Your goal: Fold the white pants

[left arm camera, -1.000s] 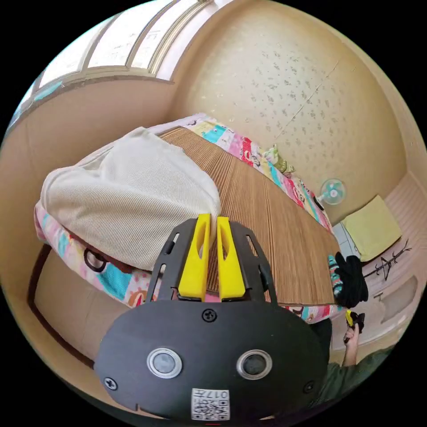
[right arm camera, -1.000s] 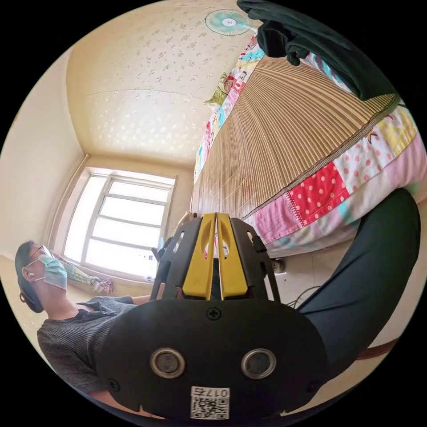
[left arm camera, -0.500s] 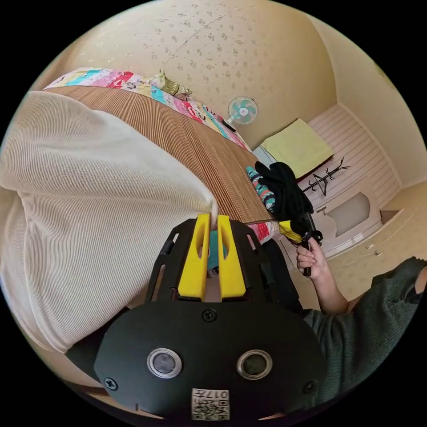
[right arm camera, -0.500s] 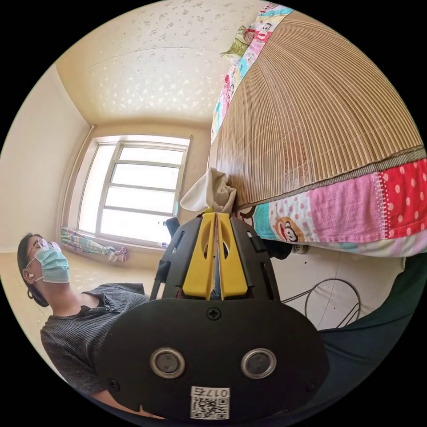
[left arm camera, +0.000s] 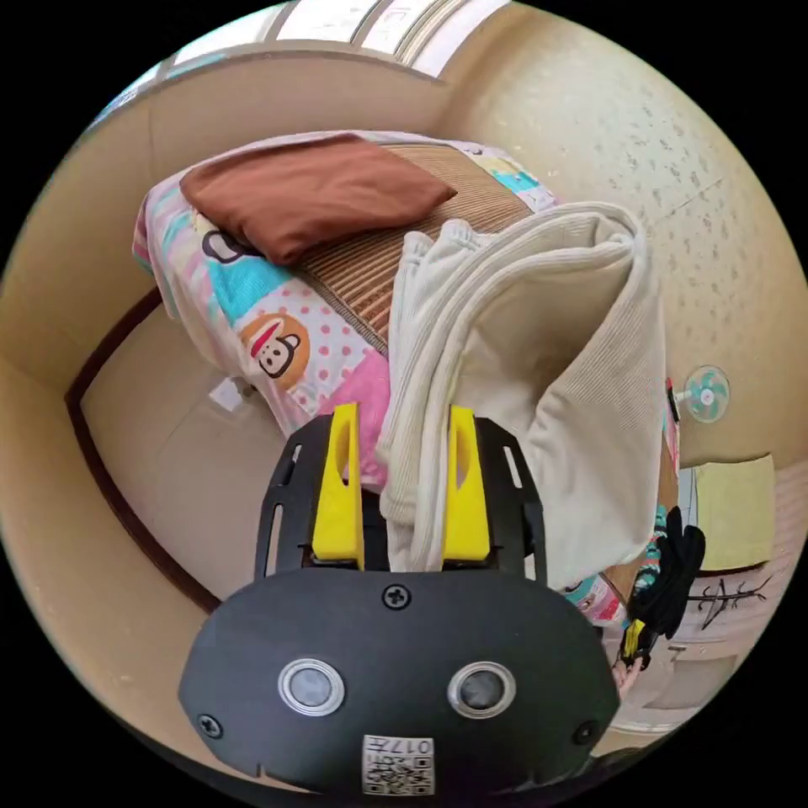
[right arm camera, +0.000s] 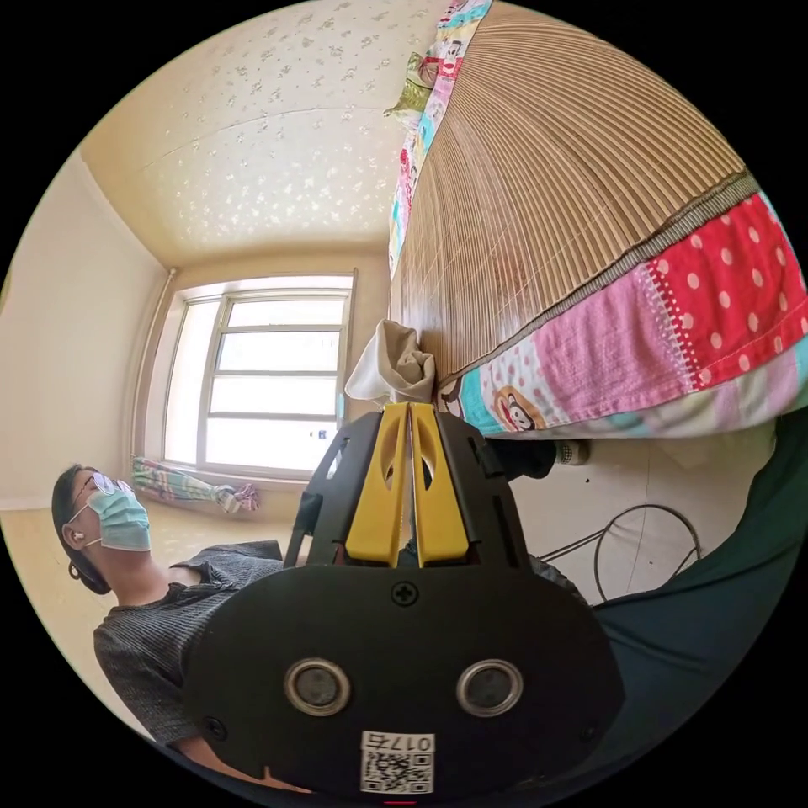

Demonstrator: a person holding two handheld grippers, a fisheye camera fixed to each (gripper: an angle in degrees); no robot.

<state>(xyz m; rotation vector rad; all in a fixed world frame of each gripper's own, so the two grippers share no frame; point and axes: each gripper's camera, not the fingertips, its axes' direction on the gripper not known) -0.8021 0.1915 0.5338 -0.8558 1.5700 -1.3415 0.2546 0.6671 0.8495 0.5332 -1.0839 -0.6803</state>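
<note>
The white pants (left arm camera: 522,337) hang doubled over in a bundle at the bed (left arm camera: 278,328) edge, so folding looks partly done. The left gripper (left arm camera: 402,480) is open with cloth draped between its jaws; the right gripper (right arm camera: 409,484) is closed, with whether it pinches the cloth bunched just beyond its tips unclear.

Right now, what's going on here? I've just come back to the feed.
A person is working on the white pants with two handheld grippers at the edge of a bed topped with a slatted mat. The left gripper is open, with a bunched fold of the pants hanging between its jaws against one of them. The right gripper is shut, with nothing between its jaws. A brown cushion lies on the bed beyond the pants.
</note>
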